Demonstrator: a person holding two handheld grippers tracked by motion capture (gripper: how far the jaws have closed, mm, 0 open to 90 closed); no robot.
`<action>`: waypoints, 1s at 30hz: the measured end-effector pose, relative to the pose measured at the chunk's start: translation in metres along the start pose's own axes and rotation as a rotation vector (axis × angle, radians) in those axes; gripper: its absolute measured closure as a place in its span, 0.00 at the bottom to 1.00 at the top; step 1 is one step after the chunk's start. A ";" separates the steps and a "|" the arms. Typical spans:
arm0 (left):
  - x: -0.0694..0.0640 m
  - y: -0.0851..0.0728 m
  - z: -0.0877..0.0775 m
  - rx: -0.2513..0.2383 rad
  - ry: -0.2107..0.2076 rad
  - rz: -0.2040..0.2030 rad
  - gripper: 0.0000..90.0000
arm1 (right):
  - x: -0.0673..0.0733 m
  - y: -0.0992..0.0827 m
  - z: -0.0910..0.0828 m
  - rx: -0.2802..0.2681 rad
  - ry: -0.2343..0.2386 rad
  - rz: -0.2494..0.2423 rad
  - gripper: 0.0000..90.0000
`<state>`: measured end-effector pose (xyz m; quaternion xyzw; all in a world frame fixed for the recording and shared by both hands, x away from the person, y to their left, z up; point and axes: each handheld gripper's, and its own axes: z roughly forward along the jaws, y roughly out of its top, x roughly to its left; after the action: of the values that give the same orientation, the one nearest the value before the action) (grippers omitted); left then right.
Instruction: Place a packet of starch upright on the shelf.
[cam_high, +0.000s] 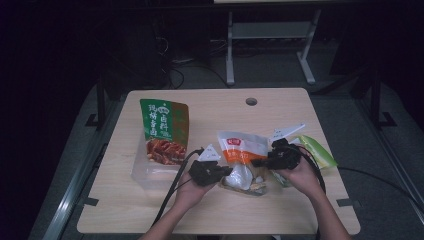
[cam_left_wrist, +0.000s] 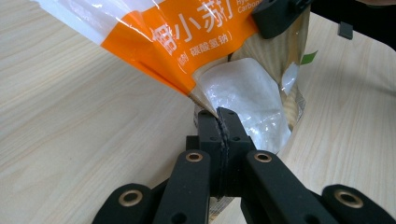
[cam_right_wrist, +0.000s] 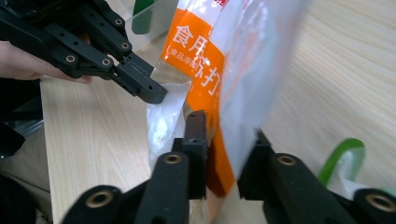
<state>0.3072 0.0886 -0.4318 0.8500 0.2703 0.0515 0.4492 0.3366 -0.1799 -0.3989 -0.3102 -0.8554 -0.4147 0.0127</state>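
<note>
Centrally placed on the light wooden table (cam_high: 280, 107), toward the near edge: an orange-and-white pouch (cam_high: 243, 150) with a clear lower part showing white powder. Held up off the tabletop between two tools.

Left gripper (cam_left_wrist: 219, 119): jaws fully closed, pinching a folded corner of the pouch edge where orange print meets clear film. Seen in the high view at (cam_high: 227, 171), left hand (cam_high: 192, 192) behind it, cable trailing back toward the near edge.

Right gripper (cam_right_wrist: 224, 140): jaws a little apart, straddling the pouch's side edge, film passing between them; left pad against the orange panel, right pad blurred behind the film, so contact on that side impossible to confirm. Seen from above at (cam_high: 257, 162), right hand (cam_high: 300, 172) just behind.

Around the work: a green-and-red sauce packet (cam_high: 164, 131) leaning in a clear plastic tub (cam_high: 145, 172), left of the pouch and near the left hand, narrow gap only. A green-and-clear wrapper (cam_high: 317, 150) just beyond the right gripper, close to the table's right edge. Small round cable hole (cam_high: 251, 101) near the far edge. Open bare wood across the far half of the table and along the near edge either side of the forearms; tightest room on the right, between wrapper and edge.
</note>
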 end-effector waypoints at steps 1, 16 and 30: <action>0.000 0.000 0.000 -0.001 -0.001 -0.003 1.00 | 0.001 0.001 0.002 0.001 0.006 -0.001 0.90; -0.007 -0.011 -0.025 0.023 0.002 0.011 0.63 | 0.018 0.008 -0.002 -0.050 0.023 -0.056 1.00; -0.018 -0.032 -0.057 -0.011 0.006 0.023 0.50 | 0.023 0.029 -0.005 -0.069 -0.024 -0.057 1.00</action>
<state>0.2602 0.1358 -0.4212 0.8504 0.2614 0.0609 0.4526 0.3324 -0.1585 -0.3691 -0.2907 -0.8491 -0.4405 -0.0202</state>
